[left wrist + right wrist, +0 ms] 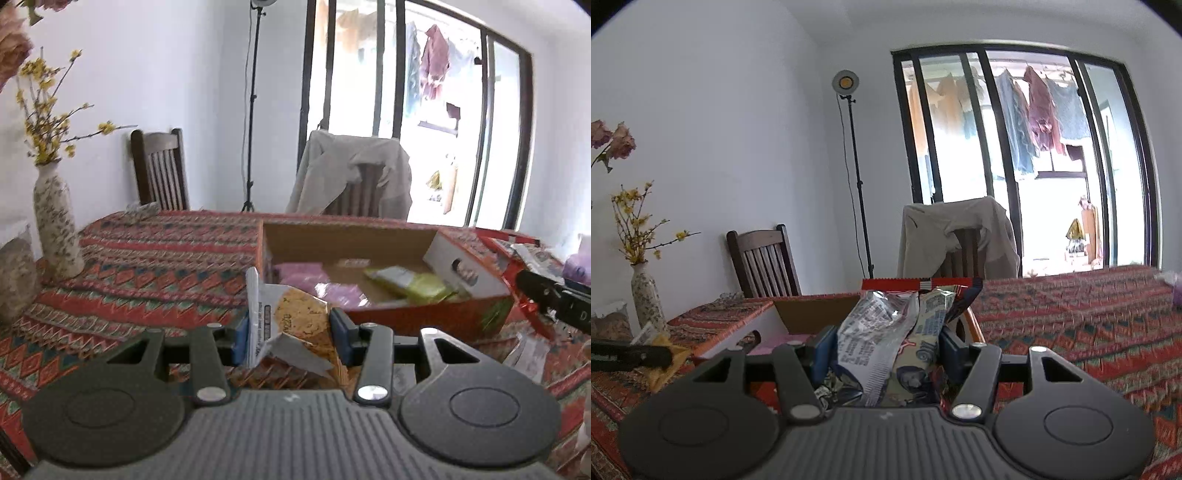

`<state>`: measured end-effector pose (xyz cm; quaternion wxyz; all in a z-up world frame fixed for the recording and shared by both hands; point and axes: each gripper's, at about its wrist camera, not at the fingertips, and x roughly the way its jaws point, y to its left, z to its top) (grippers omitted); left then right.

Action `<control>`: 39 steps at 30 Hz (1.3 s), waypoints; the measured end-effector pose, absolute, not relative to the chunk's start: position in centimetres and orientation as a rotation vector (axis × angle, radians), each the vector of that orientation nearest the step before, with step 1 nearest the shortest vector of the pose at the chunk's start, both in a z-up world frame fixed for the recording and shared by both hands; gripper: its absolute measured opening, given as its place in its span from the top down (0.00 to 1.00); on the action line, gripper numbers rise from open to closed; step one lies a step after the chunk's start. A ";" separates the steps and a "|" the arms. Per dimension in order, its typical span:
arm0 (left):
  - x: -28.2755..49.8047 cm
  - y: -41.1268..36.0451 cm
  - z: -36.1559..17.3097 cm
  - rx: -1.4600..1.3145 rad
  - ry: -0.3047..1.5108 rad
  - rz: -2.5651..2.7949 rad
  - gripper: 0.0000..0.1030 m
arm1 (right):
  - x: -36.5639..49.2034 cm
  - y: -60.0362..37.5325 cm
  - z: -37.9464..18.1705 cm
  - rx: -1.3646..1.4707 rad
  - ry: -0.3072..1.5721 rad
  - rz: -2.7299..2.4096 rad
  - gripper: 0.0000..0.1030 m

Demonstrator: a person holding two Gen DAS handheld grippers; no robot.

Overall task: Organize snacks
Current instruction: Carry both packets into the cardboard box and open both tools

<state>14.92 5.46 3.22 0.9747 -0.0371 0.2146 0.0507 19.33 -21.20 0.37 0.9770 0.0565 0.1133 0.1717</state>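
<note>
While crinkly foil packets point(886, 339) fill the right gripper point(886, 350) at lower centre, the left gripper point(290, 336) pinches a glossy cracker pack point(291, 325) below the cardboard box point(424, 317)

We are in a home dining room: wooden chairs point(762, 260), a patterned tablecloth point(155, 258), a flower vase point(55, 225), laundry point(1039, 114) drying outside the window.

Snack packets point(413, 284) in box point(436, 317); vase point(55, 221) left.
</note>
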 end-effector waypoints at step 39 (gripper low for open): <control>28.5 3.3 0.7 -0.163 0.392 0.110 0.55 | 31.8 -18.1 -0.2 0.091 0.303 0.344 0.44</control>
